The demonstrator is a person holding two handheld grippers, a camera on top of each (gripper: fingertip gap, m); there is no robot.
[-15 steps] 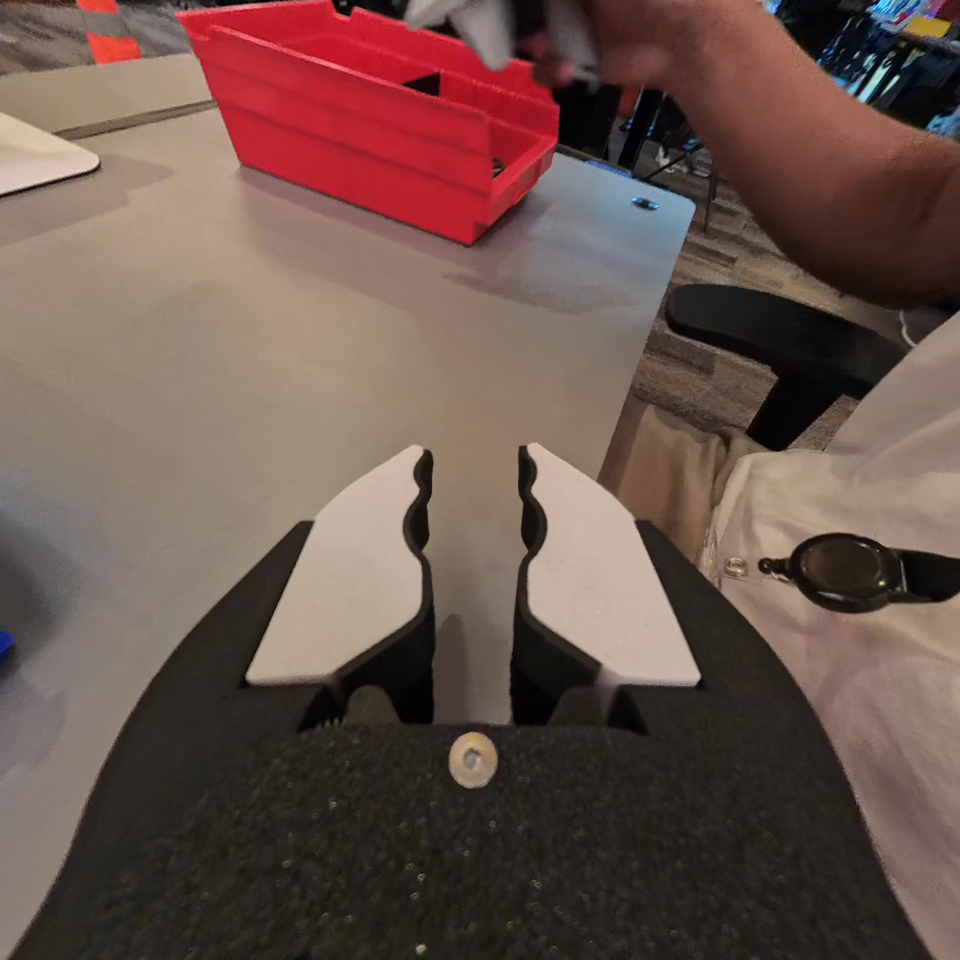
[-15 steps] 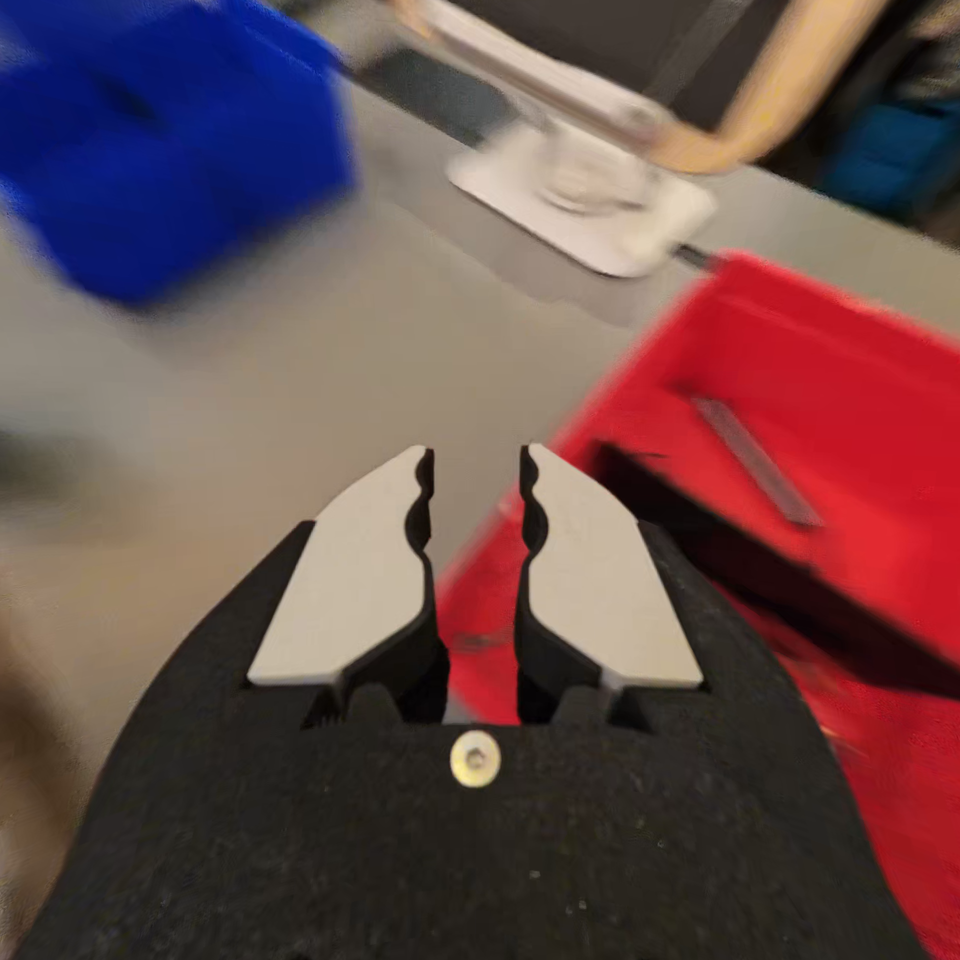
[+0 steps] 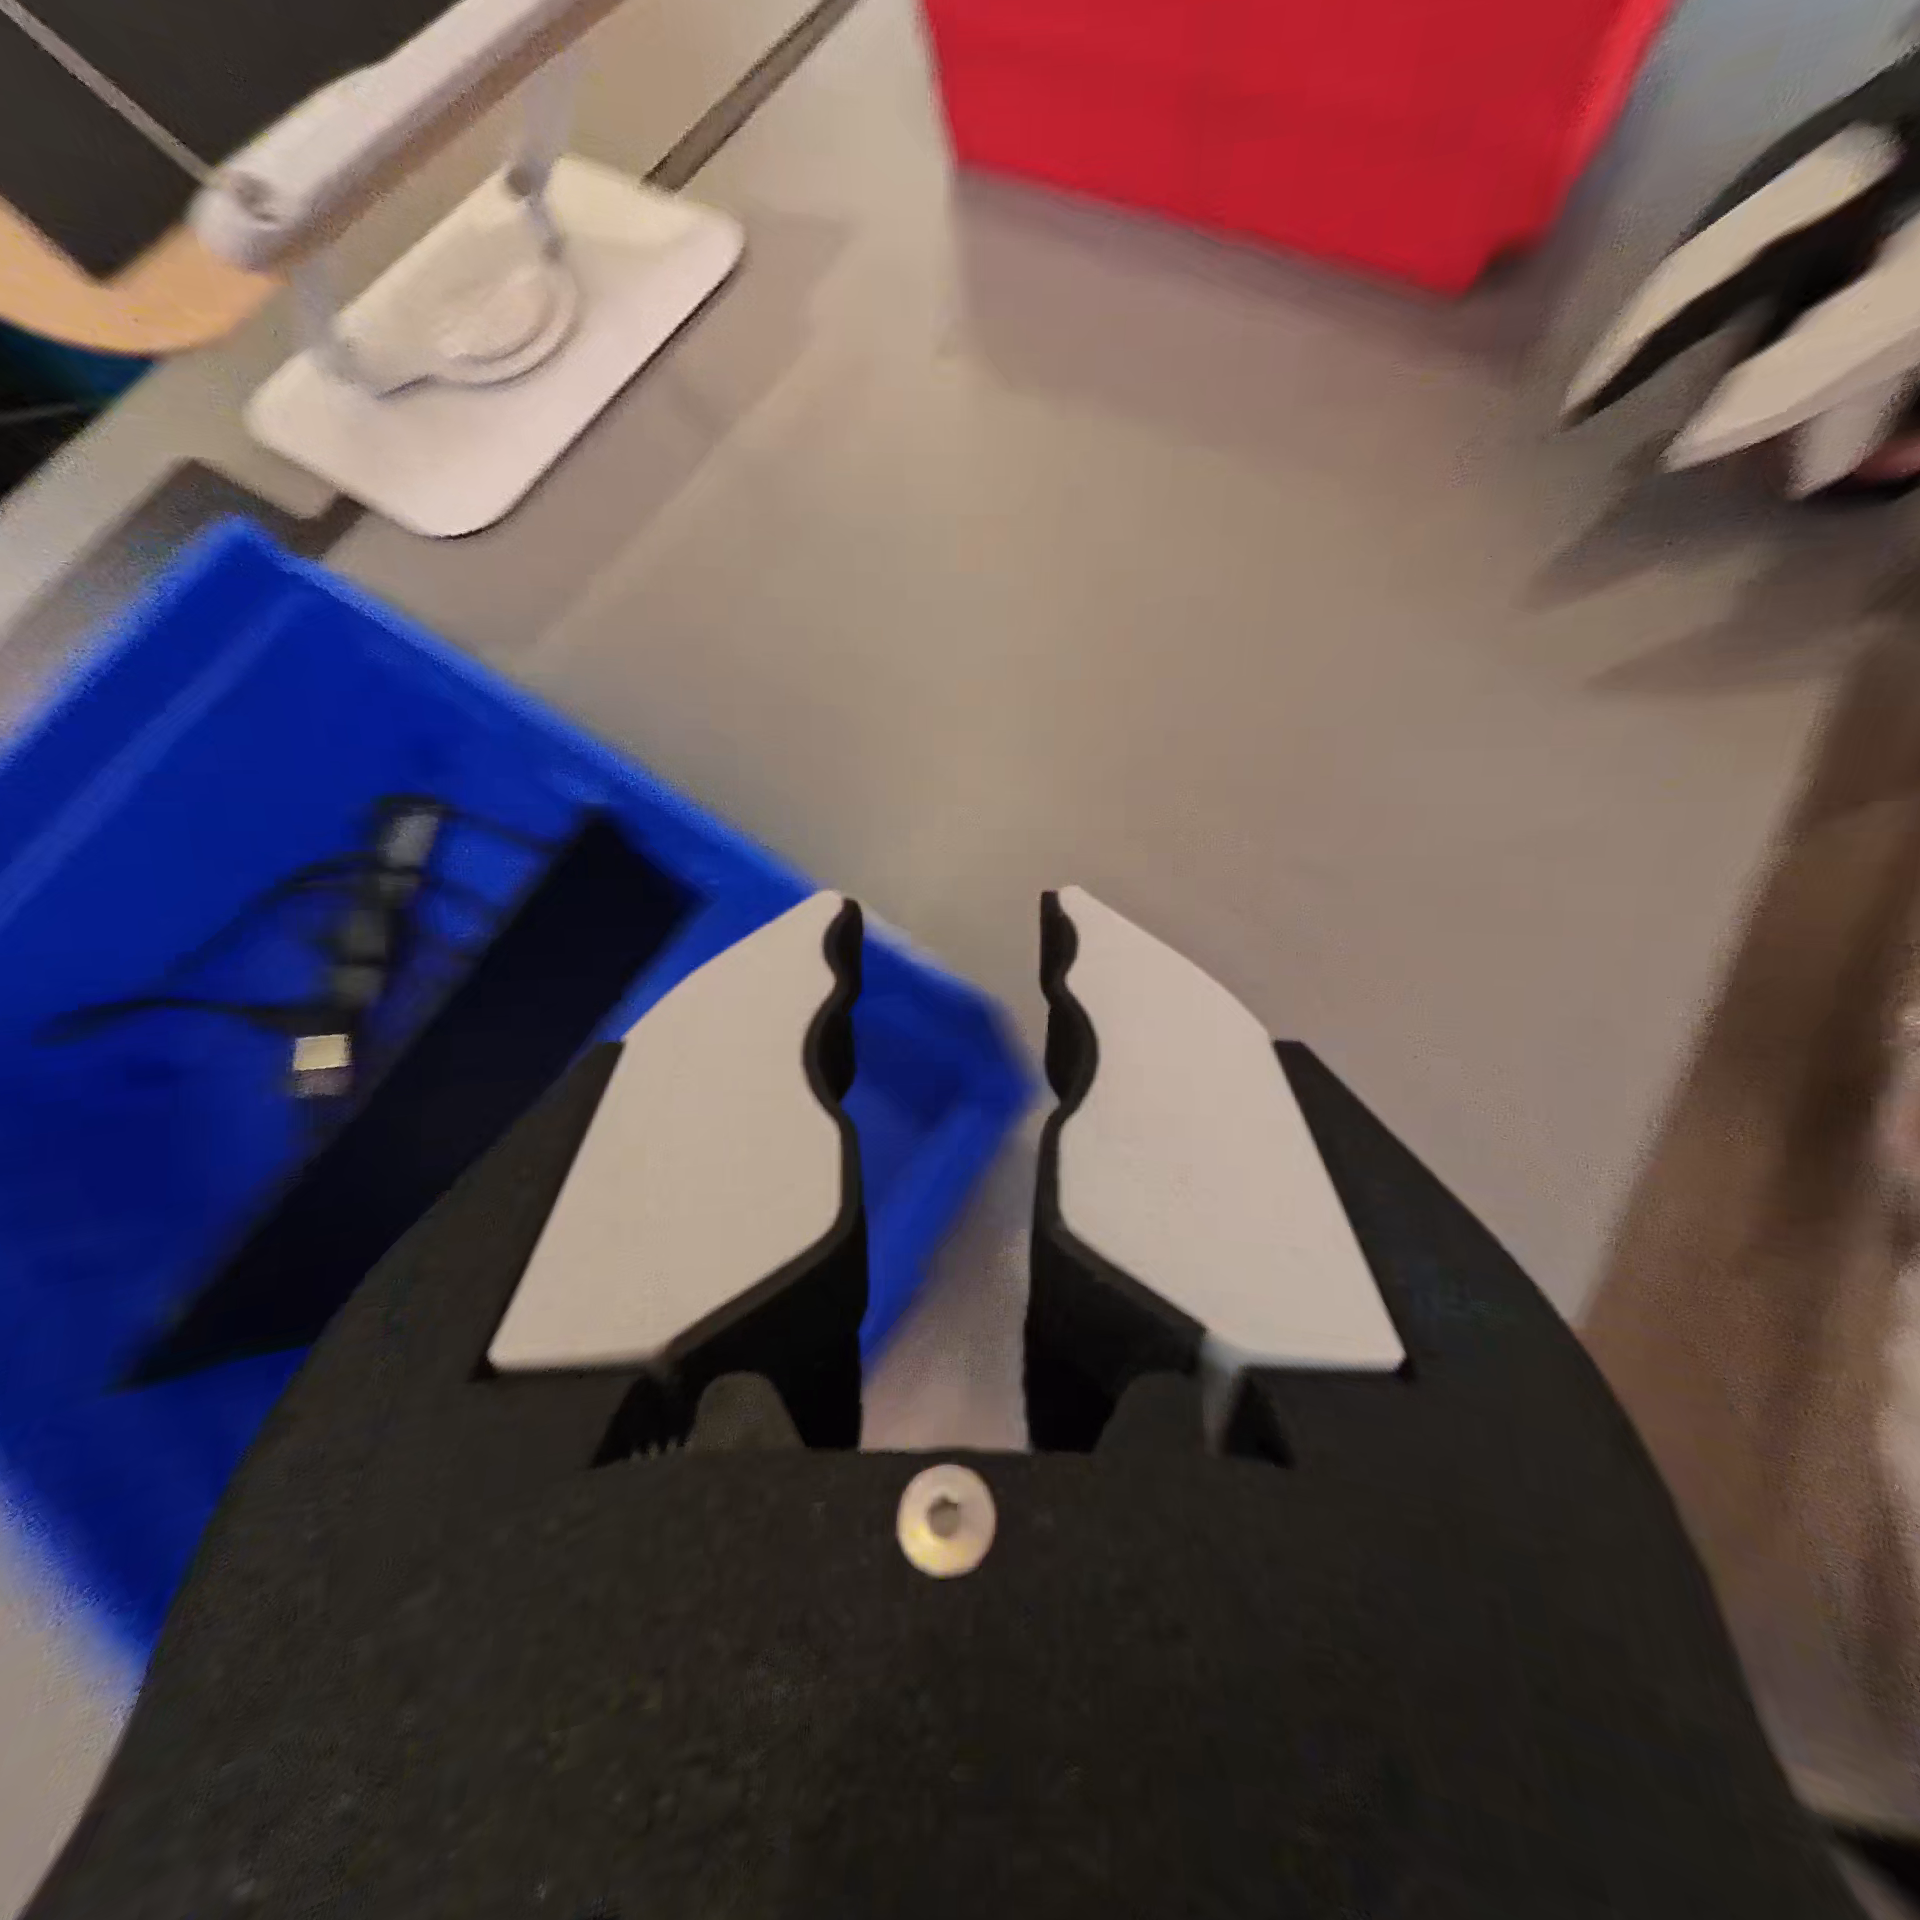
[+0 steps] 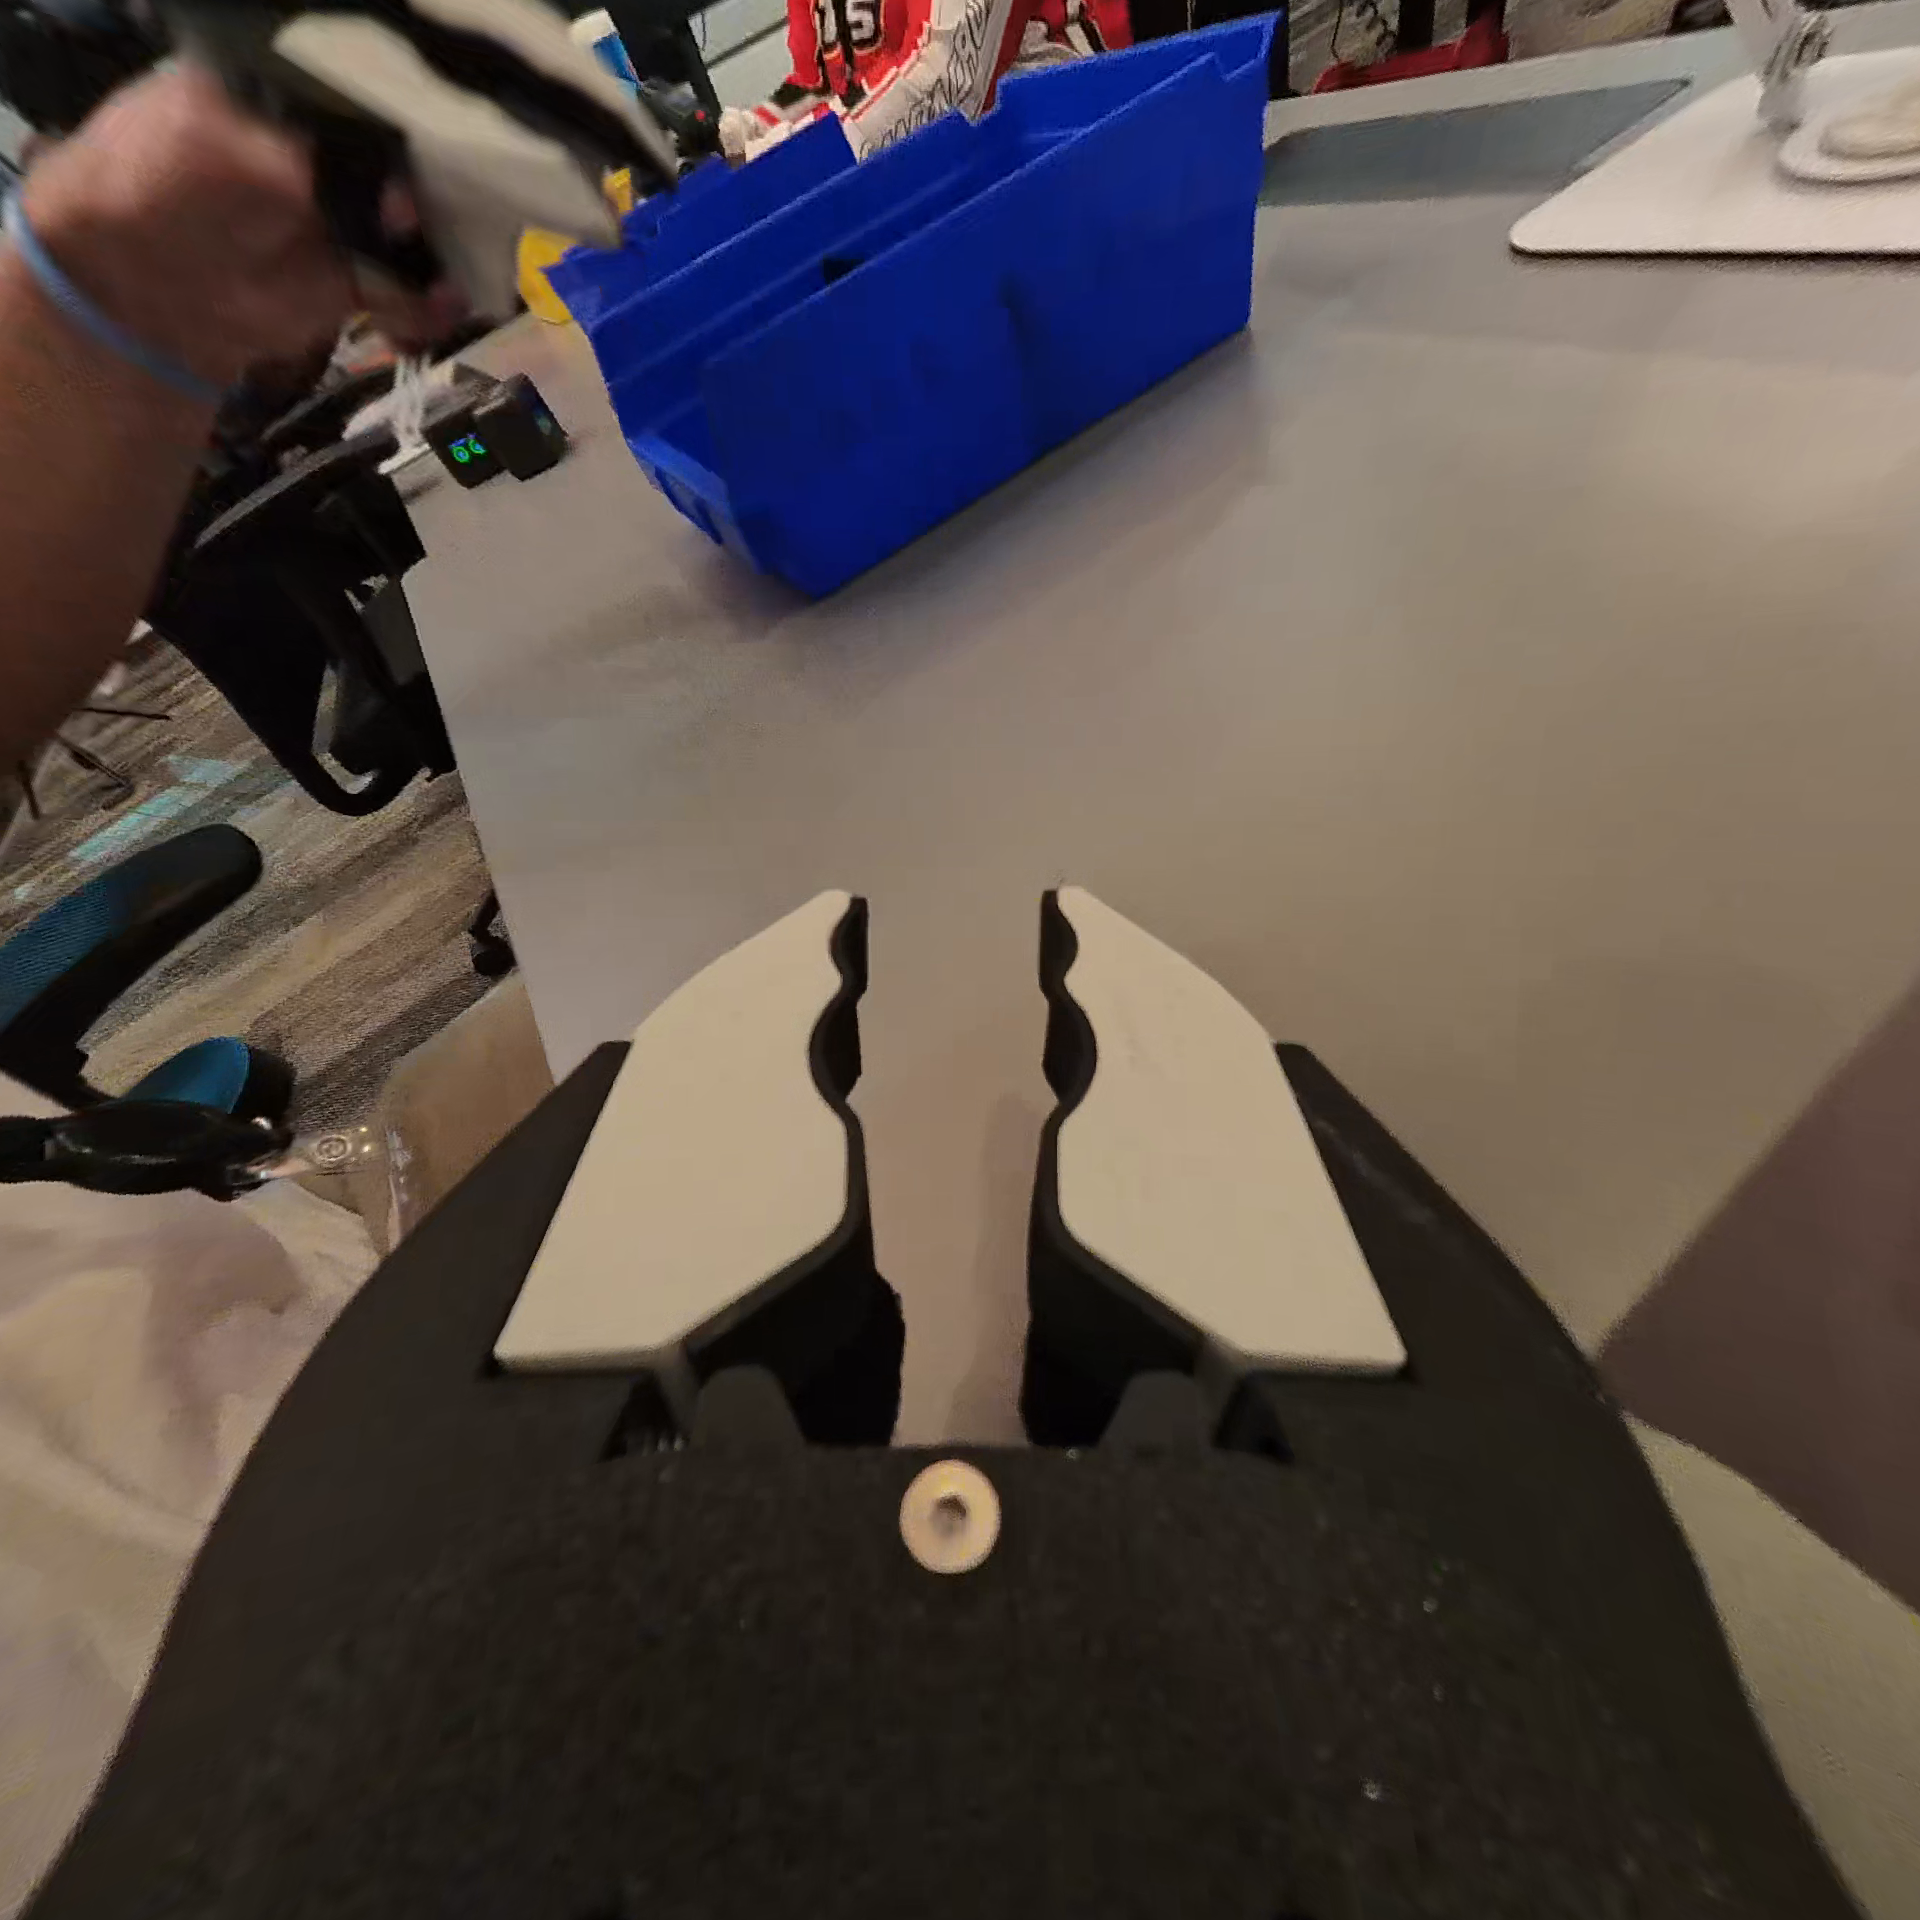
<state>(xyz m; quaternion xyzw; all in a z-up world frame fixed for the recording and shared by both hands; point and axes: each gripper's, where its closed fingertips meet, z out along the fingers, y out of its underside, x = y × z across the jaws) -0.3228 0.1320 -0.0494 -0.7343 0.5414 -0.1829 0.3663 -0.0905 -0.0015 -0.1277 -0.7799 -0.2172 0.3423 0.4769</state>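
Left gripper [image 3: 951,914]: jaws parted by a narrow gap, nothing between them, hanging above the near right corner of blue bin [image 3: 343,935]. Inside the bin, a black divider [image 3: 436,1122] running diagonally, plus dark cables [image 3: 343,914] with a small pale plug end [image 3: 320,1058]; blurred, contents otherwise unreadable. Grey table [image 3: 1143,675] under everything. Beyond the bin, a white flat base [image 3: 582,384] with a white arm rising from it toward upper left. Red bin [image 3: 1299,125] at far edge of table, well apart from blue bin. At right edge of left wrist view, heavily blurred pale fingers of right gripper [image 3: 1766,343]; no telling its opening from there.

Right gripper [image 4: 951,914]: jaws parted by the same sort of narrow gap, empty, low over bare table [image 4: 1351,727] near its left edge, touching nothing. Blue bin [image 4: 935,343] well ahead, standing on the table, seen from its low open end. White base [image 4: 1683,197] at upper right. Upper left of right wrist view: a hand [image 4: 177,229] gripping the left gripper [image 4: 499,135], blurred, raised just beside the blue bin. Off the table edge at left: a black chair armrest [image 4: 312,623], a small dark device with a lit green display [image 4: 468,447], patterned carpet [image 4: 312,914]. Lower left, pale clothing [image 4: 125,1351] with a black badge reel [image 4: 156,1143] clipped on.
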